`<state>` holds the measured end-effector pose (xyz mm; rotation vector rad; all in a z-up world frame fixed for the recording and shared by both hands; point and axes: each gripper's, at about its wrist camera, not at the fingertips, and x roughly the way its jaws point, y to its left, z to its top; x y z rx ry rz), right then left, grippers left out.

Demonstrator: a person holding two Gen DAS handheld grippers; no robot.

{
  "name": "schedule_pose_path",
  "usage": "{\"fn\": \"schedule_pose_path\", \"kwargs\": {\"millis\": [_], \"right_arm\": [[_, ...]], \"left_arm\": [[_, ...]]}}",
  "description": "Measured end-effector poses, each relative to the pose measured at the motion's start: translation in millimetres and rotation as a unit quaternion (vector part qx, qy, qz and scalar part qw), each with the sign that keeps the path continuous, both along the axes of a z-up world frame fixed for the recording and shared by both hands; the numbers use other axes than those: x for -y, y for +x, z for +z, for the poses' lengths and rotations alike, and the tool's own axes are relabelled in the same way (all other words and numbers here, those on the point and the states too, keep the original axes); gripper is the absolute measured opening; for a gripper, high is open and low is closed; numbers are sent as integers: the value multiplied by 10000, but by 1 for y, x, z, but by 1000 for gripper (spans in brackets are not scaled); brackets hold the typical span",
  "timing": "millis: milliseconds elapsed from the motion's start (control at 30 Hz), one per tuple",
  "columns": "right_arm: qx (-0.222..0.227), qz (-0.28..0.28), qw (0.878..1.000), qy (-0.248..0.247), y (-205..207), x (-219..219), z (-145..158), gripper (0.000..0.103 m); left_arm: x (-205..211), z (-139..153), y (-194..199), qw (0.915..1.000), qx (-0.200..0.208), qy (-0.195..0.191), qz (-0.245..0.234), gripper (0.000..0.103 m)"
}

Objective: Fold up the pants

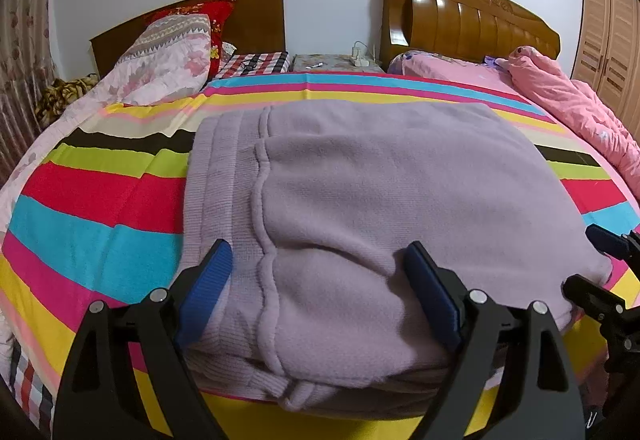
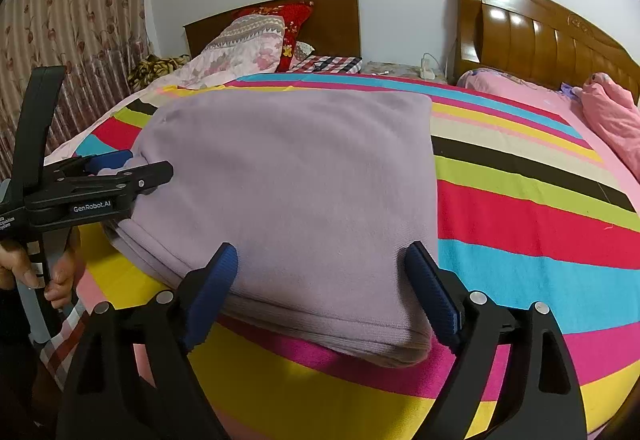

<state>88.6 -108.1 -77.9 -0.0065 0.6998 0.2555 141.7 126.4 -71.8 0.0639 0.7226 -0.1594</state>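
- Here we are at the bed, and the lilac pants (image 1: 360,200) lie folded into a thick, squarish stack on the striped bedspread (image 1: 100,200).
- Our left hand-held gripper (image 1: 320,296) stands released, jaws wide; the near edge of the stack sits between its blue pads (image 1: 208,288), with the ribbed waistband just ahead of the left finger.
- We cannot tell whether those pads brush the fleece, but they are not pinching it.
- Our right hand-held gripper (image 2: 326,292) is released too, jaws spread across the near right corner of the stack, the fabric lying between the fingers and not squeezed.
- From the right wrist view, the left hand-held gripper shows far off to the left side, its fingers laid over the stack's left edge, with a hand (image 2: 36,272) wrapped around its handle below.
- From the left wrist view, the tips of the right hand-held gripper poke in at the right edge, just beside the stack's right corner.
- Beyond the pants, well ahead of both hand-held grippers, a floral quilt (image 1: 160,64) and a red pillow (image 1: 212,20) rest against a dark headboard (image 1: 256,20).
- Ahead and to the right stands a second bed with a glossy wooden headboard (image 1: 460,20) and a pink duvet (image 1: 568,104) bunched on it.
- Between the two headboards sits a nightstand (image 1: 332,62) with a white power strip (image 1: 360,58) on top.
- A flowered curtain (image 2: 72,20) hangs far to the left.
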Motion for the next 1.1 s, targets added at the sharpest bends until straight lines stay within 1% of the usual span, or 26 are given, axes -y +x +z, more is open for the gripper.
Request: {"fn": "schedule_pose_path", "kwargs": {"millis": [200, 567, 667, 767, 800, 867, 900, 933, 967, 1000, 1033, 1067, 1100], "right_arm": [[56, 14, 10000, 58, -1, 2, -4, 86], [151, 68, 9998, 86, -6, 4, -8, 86], [87, 89, 9998, 132, -4, 6, -7, 87], [-102, 199, 9997, 80, -4, 7, -2, 87], [-160, 255, 9995, 120, -4, 10, 0, 87], [-299, 271, 9986, 333, -8, 20, 6, 87], [-345, 212, 9977, 543, -13, 29, 12, 87], [-313, 231, 9961, 792, -20, 38, 19, 87], [-249, 261, 9952, 912, -26, 44, 24, 87], [-199, 241, 9955, 899, -32, 49, 28, 87], [-149, 167, 9965, 800, -38, 55, 32, 87], [-81, 71, 9974, 711, -45, 61, 35, 87], [-47, 18, 9976, 692, -49, 65, 36, 87]], "left_arm": [[-1, 0, 3, 10000, 2, 55, 14, 89], [1, -2, 3, 9999, -54, 112, 55, 89], [0, -2, 6, 9999, -95, 114, 68, 89], [1, 1, 2, 9997, -115, 184, 56, 89], [1, 2, -1, 9997, -110, 206, 74, 89], [-3, 6, -12, 9996, -78, 219, 170, 95], [-5, 8, -19, 9996, -68, 223, 185, 96], [-6, 10, -25, 9994, -71, 272, 200, 102], [-8, 11, -32, 9988, -146, 381, 267, 102], [-11, 11, -37, 9983, -371, 332, 290, 102], [-19, 14, -45, 9981, -511, 108, 333, 102], [-27, 21, -56, 9977, -492, -129, 453, 101], [-32, 28, -68, 9975, -370, -186, 572, 101]]}}
